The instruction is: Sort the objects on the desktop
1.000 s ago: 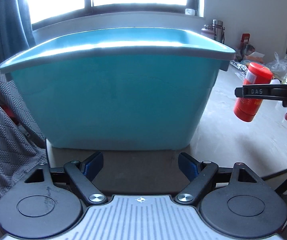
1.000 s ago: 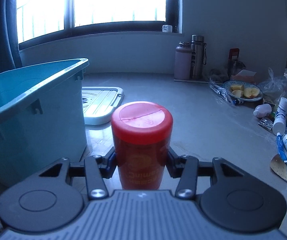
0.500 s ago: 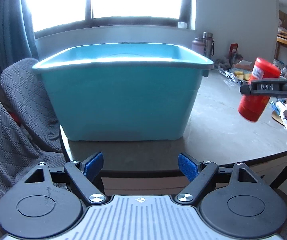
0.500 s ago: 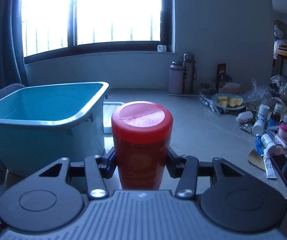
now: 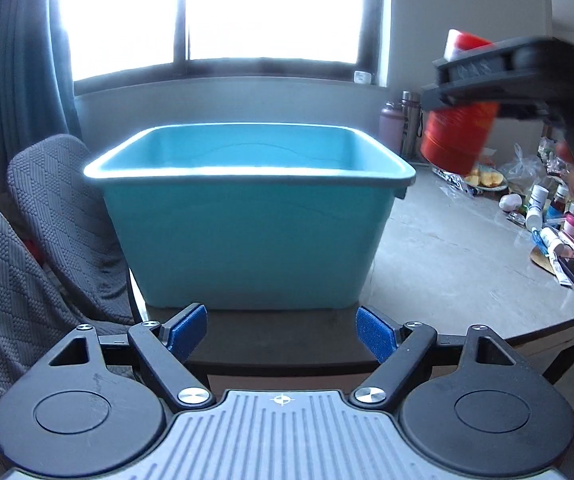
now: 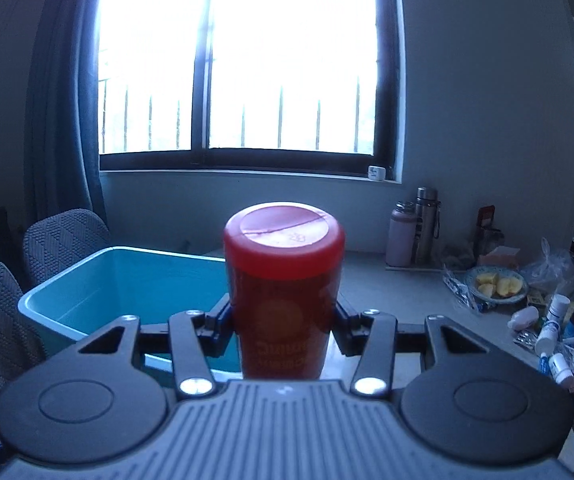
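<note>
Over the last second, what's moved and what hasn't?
The right claw has lifted the red canister from beside the teal bin to above rim height. The left claw has backed away from the bin. Unchanged: right claw clamped on the canister, left claw open and empty, bin in place.

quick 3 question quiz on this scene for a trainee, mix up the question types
1. True or false: the right gripper is shut on the red canister.
2. The left gripper is: A) open with nothing between its fingers, B) shut on a tube, C) holding the bin.
3. Fill in: the teal bin stands on the ____.

Key: 1 true. 2 A. 3 table.
</note>
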`<act>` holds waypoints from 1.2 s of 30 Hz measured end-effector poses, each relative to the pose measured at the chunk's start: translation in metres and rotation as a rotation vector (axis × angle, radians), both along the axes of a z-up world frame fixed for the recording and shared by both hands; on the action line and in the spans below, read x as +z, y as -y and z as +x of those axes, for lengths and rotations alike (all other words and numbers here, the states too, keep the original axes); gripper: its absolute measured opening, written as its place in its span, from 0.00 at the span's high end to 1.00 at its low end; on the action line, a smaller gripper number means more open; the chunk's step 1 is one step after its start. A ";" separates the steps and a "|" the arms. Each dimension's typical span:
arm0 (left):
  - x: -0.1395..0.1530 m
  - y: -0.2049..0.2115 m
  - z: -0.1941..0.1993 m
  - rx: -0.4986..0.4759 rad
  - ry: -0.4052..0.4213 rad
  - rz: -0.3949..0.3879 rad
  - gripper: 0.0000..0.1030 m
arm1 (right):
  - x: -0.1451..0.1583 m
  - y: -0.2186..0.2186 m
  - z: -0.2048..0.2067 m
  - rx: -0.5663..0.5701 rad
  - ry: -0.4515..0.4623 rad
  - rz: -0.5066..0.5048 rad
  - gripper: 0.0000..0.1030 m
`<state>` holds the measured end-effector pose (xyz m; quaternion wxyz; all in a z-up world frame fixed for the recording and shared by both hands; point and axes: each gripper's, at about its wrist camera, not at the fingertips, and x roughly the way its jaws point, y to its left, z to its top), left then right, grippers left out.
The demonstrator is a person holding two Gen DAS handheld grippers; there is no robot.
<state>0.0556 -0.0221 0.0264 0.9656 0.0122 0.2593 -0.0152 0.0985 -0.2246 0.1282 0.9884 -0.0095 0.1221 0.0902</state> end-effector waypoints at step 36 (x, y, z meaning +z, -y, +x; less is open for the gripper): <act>0.006 -0.059 0.023 0.250 -0.118 -0.014 0.19 | -0.022 -0.058 0.035 0.103 -0.136 -0.046 0.18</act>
